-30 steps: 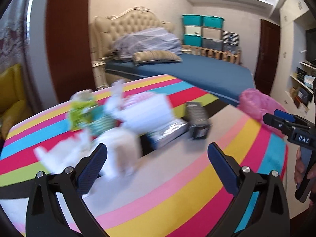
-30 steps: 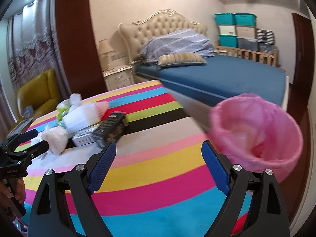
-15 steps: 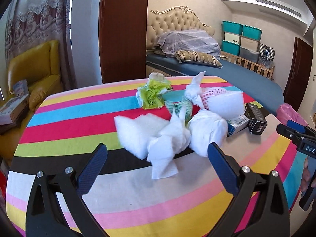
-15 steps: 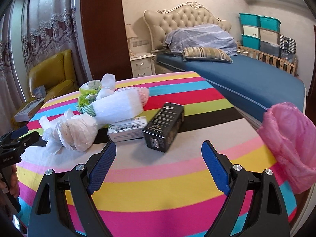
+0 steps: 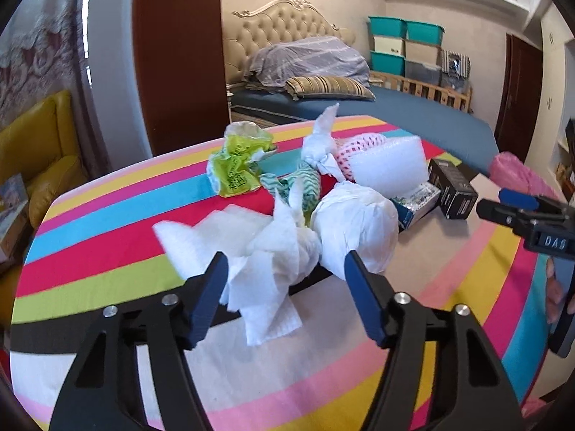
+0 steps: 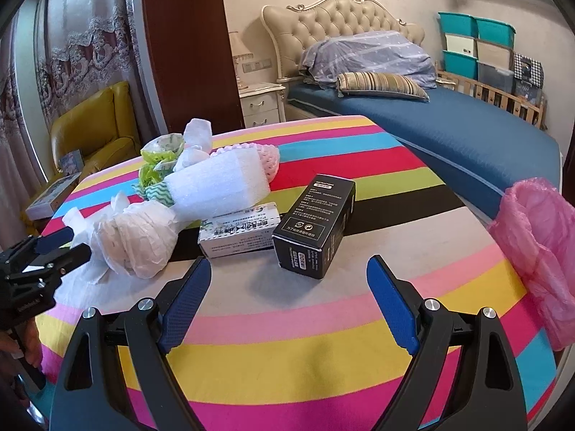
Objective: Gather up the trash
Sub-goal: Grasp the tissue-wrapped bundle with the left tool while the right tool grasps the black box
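A pile of trash lies on the striped tablecloth. My left gripper is closing, with a crumpled white tissue between its jaws; the pads do not clearly press on it. Just beyond it lie a knotted white bag, a green wrapper and a white foam sheet. My right gripper stands open and empty just short of a black box and a small white carton. The pink bin bag hangs at the table's right edge.
A blue bed lies behind the table, with a yellow armchair on the left and a nightstand by the headboard. A hand holds the left gripper at the table's left edge. Striped cloth near me is bare.
The left view swung left onto the trash pile and drew close, and its jaws narrowed around the tissue. The right view turned from the pink bin to the boxes.
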